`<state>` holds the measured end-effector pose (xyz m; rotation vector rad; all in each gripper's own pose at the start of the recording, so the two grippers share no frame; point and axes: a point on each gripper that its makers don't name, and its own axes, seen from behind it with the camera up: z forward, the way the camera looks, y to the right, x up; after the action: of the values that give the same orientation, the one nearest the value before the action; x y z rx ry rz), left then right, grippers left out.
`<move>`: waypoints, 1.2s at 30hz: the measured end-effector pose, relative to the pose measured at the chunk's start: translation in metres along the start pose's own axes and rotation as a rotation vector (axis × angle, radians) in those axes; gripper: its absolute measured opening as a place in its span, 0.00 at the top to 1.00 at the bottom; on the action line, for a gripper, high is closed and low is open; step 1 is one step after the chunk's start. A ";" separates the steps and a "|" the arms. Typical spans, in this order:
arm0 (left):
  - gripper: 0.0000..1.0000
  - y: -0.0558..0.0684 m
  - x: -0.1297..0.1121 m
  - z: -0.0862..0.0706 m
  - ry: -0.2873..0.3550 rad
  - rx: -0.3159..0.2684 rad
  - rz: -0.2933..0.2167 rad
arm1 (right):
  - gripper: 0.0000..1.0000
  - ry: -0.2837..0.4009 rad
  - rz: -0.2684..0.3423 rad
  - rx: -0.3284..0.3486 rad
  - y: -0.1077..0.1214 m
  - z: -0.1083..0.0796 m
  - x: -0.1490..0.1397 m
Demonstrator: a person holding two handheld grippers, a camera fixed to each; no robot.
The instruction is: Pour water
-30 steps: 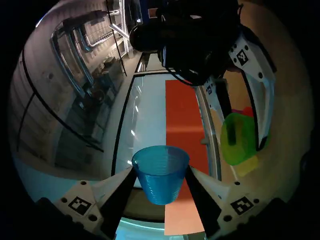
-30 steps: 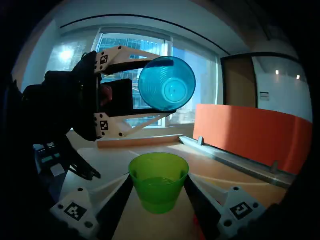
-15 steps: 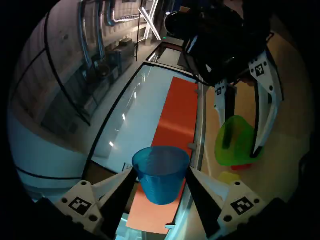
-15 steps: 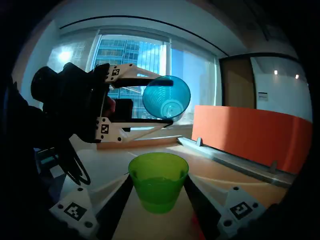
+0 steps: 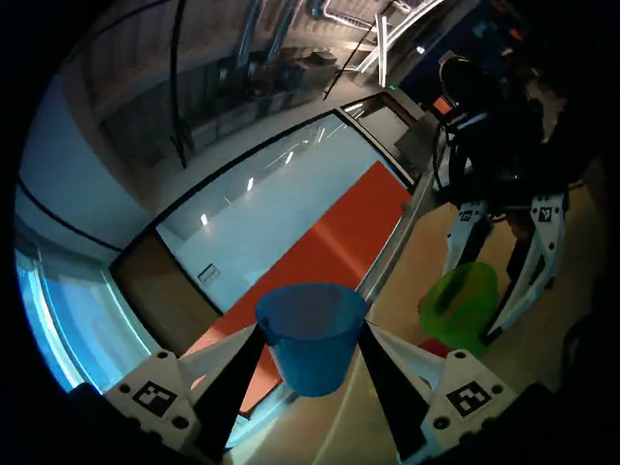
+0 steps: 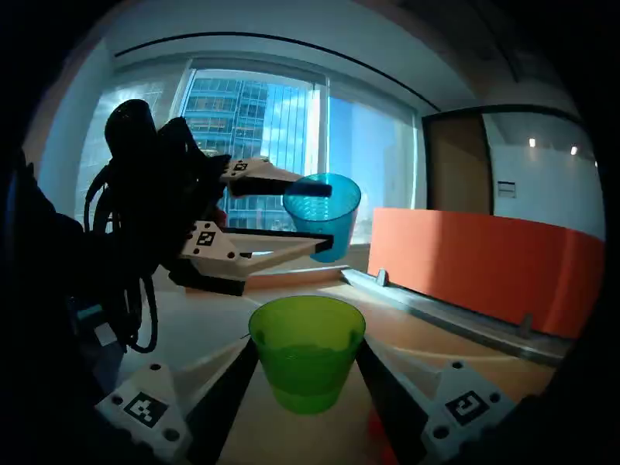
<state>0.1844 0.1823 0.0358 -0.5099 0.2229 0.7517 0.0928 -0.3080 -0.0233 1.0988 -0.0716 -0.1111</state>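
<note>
- Beside the orange partition (image 6: 484, 263) are two cups, one blue cup (image 6: 322, 213) and one green cup (image 6: 307, 353).
- The left gripper (image 5: 311, 335) has its jaws closed on the blue cup's sides and holds it in the air, nearly upright, left of the partition in the right gripper view.
- The right gripper (image 6: 307, 341) has its jaws clamped on the green cup, which is translucent with liquid in its lower part.
- A pale wooden desk (image 6: 434, 333) runs along the partition, and the tall windows (image 6: 256, 124) beyond it show towers.

an office high in a city. tall windows (image 6: 349, 147) look onto towers (image 6: 232, 116), and an orange divider panel (image 6: 480, 263) runs along the edge of the wooden desk (image 6: 422, 341).
</note>
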 end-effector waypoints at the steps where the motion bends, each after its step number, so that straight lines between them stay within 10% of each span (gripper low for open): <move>1: 0.16 0.000 0.000 0.000 0.001 -0.003 -0.029 | 0.13 0.000 -0.001 -0.001 0.000 0.000 0.000; 21: 0.16 0.002 -0.010 0.002 0.009 -0.078 -0.551 | 0.13 0.013 -0.008 -0.013 -0.002 -0.008 0.010; 36: 0.16 0.011 -0.034 -0.004 -0.029 -0.095 -0.598 | 0.12 -0.010 -0.008 -0.028 0.001 -0.014 0.008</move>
<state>0.1518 0.1668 0.0410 -0.6158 0.0012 0.1861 0.1023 -0.2957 -0.0288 1.0706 -0.0746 -0.1239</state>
